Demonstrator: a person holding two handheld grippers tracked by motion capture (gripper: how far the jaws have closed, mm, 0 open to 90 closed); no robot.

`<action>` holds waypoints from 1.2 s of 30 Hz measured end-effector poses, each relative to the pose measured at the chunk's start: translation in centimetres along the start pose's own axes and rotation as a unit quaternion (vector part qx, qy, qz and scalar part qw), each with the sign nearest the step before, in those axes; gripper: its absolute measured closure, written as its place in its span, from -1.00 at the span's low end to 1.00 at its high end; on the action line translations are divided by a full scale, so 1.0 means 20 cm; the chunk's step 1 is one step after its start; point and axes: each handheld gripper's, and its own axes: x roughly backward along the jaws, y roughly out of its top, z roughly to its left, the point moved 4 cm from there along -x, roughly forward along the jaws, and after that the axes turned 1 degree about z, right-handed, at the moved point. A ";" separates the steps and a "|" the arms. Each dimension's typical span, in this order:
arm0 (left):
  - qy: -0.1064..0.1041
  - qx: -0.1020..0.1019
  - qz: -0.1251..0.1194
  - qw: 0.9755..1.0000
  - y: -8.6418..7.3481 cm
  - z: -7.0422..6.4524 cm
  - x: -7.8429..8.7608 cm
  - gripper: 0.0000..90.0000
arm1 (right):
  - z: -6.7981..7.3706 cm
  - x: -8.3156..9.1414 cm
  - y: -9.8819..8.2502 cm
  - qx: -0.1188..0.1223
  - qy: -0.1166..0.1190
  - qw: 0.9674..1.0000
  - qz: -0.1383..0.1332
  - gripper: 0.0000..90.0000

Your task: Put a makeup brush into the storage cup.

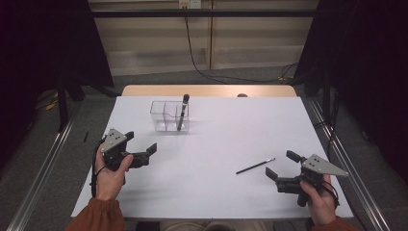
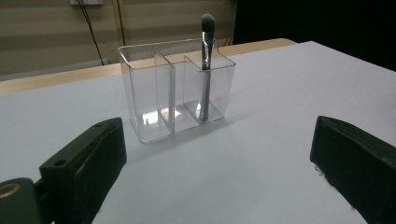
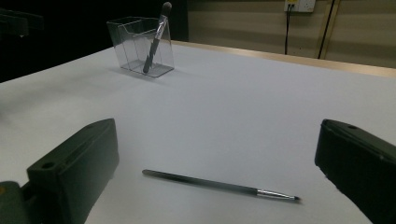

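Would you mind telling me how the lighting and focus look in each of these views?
High view: even light on the white table, dark surroundings, the thin brush small but distinct. Left gripper view: the clear organizer is sharp, with glare on its floor; the near jaws of the hand-held gripper are soft and dark. Right gripper view: dimmer, the thin brush sharp, a faint shadow beneath it.

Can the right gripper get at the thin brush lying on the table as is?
Probably yes. The right gripper is open and the thin brush lies flat just ahead of its jaws, on bare table with nothing between them.
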 end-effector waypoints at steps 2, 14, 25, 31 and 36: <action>0.004 -0.003 0.001 1.000 -0.01 -0.01 0.01 -0.92 | 0.00 0.00 0.00 0.000 0.000 1.000 0.000 -1.00; 0.013 0.008 -0.009 1.000 -0.05 -0.02 0.10 -0.90 | 0.00 0.00 0.00 -0.001 -0.001 1.000 -0.001 -1.00; 0.004 0.006 -0.011 1.000 -0.12 -0.04 0.18 -0.92 | -0.01 -0.01 0.00 -0.001 -0.005 1.000 0.000 -1.00; 0.002 0.007 -0.016 1.000 -0.14 -0.06 0.20 -0.91 | -0.01 -0.01 0.00 0.000 -0.006 1.000 0.000 -1.00; 0.000 0.005 -0.022 1.000 -0.14 -0.07 0.22 -0.92 | -0.01 0.00 0.00 -0.003 -0.009 1.000 -0.001 -1.00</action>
